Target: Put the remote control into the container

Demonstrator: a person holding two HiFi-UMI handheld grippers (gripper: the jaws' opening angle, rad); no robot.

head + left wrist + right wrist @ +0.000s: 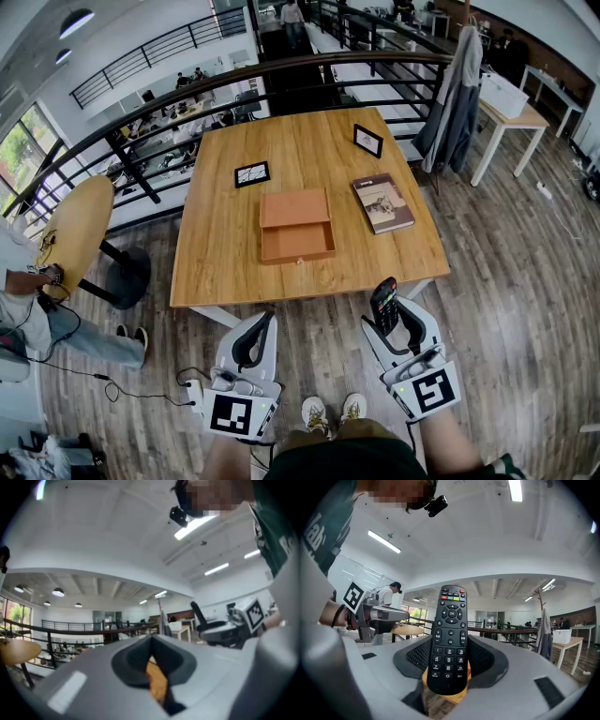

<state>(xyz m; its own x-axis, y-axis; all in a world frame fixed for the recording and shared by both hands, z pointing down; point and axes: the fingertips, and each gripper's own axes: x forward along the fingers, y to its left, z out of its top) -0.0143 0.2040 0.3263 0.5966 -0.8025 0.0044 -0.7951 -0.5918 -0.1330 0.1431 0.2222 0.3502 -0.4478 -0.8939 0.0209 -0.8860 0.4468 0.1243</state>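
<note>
A black remote control (384,305) stands upright between the jaws of my right gripper (394,311), which is shut on its lower half, in front of the table's near edge. In the right gripper view the remote control (450,639) fills the middle, buttons facing the camera, with the right gripper (449,670) clamped round it. The orange container (297,241) lies open at the middle of the wooden table (220,253), its lid (294,207) lying flat behind it. My left gripper (264,323) hangs at the lower left, shut and empty; the left gripper (158,679) shows only a thin slit.
On the table lie a book (382,202) to the container's right and two black picture frames (251,174) (367,141) farther back. A black railing (141,131) runs behind the table. A seated person (42,323) and a round wooden table (75,225) are at left. Cables (108,384) lie on the floor.
</note>
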